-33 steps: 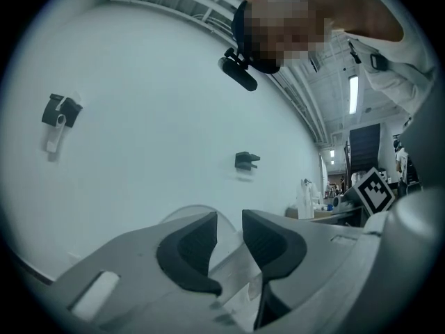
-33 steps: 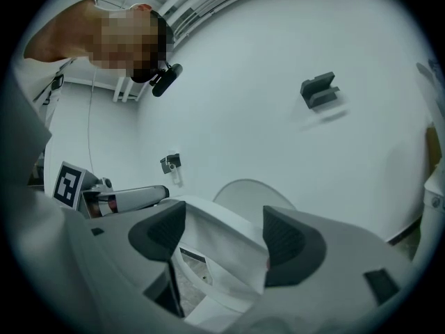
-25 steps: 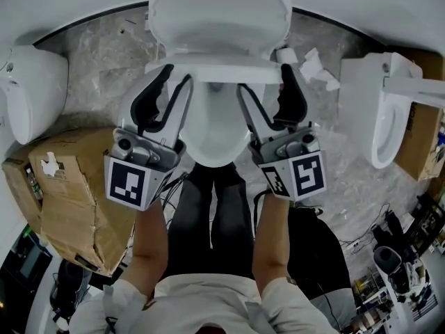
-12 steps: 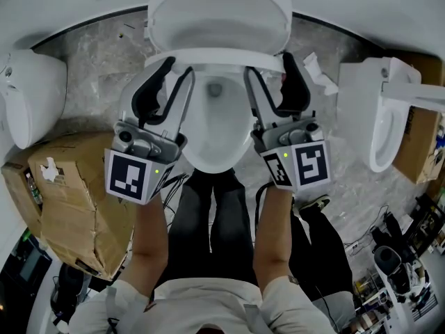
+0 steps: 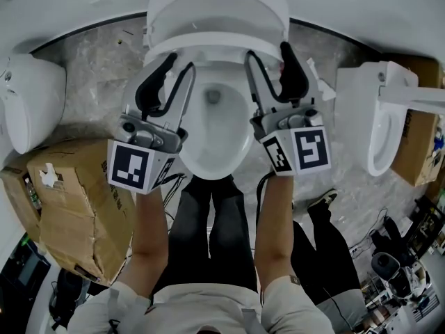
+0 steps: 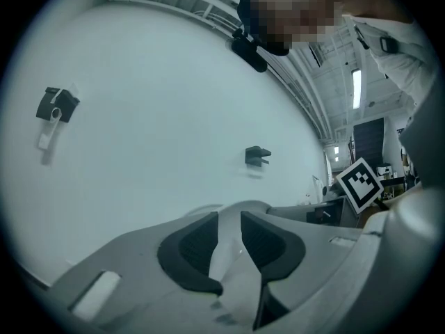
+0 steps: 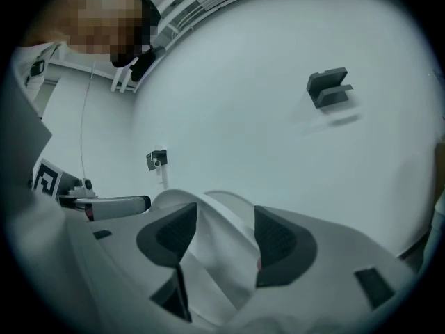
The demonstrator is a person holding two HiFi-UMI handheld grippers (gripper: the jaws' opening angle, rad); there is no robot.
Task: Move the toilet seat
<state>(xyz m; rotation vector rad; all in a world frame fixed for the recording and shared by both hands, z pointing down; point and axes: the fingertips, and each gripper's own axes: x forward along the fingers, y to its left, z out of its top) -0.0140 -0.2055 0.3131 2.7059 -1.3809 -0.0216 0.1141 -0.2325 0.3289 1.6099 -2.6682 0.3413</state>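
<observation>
- Toilet seat [image 5: 215,47]: upper centre of the head view, tipped up steeply over the open bowl [image 5: 243,145]. Its top edge lies close in front of the upright lid [image 5: 215,5]; whether the two touch cannot be told.
- Left gripper [image 5: 179,65]: left of the bowl, reaching toward the top of the frame. It is clenched on the seat's left side. In the left gripper view both dark pads [image 6: 198,245] press on the thin white rim that stands between them.
- Right gripper [image 5: 268,53]: right of the bowl, level with its partner. Its jaws have just been closing. In the right gripper view the seat's white rim fills the space between the pads [image 7: 278,242], so this claw grasps the seat's right side.
- Marker cubes [image 5: 132,167]: one at the rear of each gripper, at mid-frame, with a bare forearm [image 5: 149,235] running down from each toward the lower edge.
- Surroundings, head view: a crumpled cardboard box [image 5: 76,200] at lower left, a second toilet [image 5: 31,96] at the left edge, a third toilet [image 5: 379,117] at the right, all on a grey marbled floor [image 5: 97,68].
- Background, gripper views: a plain pale wall carrying a small dark bracket [image 6: 258,156].
</observation>
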